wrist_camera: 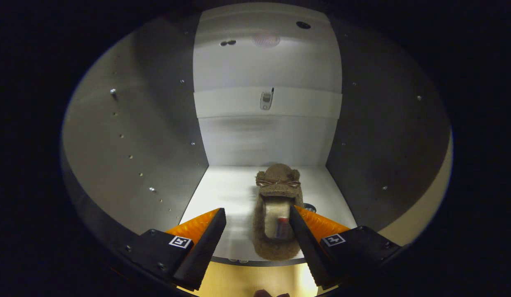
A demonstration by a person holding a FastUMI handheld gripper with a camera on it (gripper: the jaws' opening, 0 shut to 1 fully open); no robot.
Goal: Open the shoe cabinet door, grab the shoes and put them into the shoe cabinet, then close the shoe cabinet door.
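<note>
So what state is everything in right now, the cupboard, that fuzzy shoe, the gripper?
Shoe cabinet: open, inside on view.
Brown fuzzy slipper: lying flat on the cabinet floor, toe pointing to the back wall, heel near the front edge.
Gripper: open; the slipper lies between its fingers, close against the right one, clear of the left, not clamped.

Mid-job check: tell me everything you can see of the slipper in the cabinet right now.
The slipper is a fuzzy brown plush one that looks like fleece, with a rounded closed toe carrying a small decorative trim and a paler insole with a tag inside. It lies flat on the white cabinet floor, toe toward the back wall, heel near the front edge. It sits between the fingers of the open gripper, close against the right finger and apart from the left finger; whether the right one touches it is unclear.
</note>
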